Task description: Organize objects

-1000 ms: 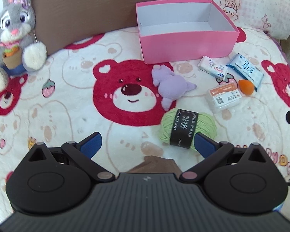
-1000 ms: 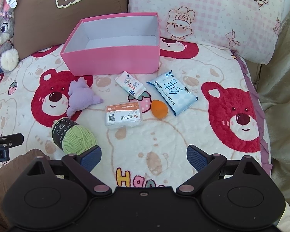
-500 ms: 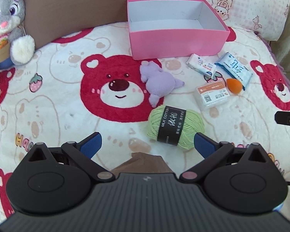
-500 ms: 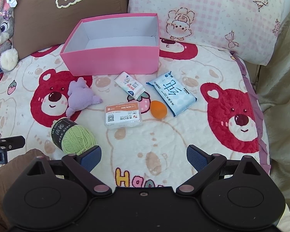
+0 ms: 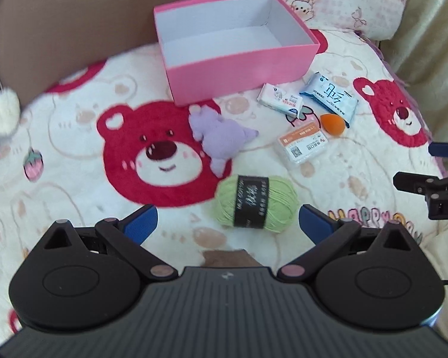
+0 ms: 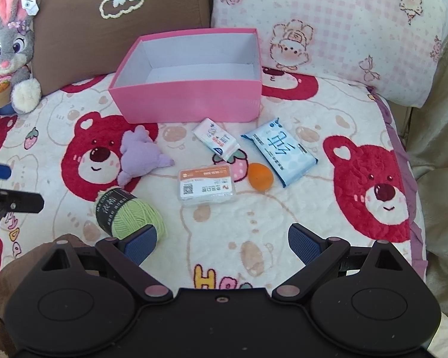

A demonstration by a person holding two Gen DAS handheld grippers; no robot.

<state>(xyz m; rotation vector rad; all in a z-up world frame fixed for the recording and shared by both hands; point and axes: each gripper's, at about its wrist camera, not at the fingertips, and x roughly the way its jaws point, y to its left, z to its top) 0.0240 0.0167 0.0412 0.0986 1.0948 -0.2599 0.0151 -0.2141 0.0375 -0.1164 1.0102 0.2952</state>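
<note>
Both my grippers, left (image 5: 227,219) and right (image 6: 222,243), gape empty; yarn (image 5: 255,204) sits just ahead between my left fingers, light, squashy, probably best pinched across its banded middle, box (image 5: 242,62) farther ahead.

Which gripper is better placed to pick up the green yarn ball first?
Left. The green yarn ball lies just ahead of the open left gripper, nearly between its fingers. The right gripper, also open, has it off to one side.
</note>
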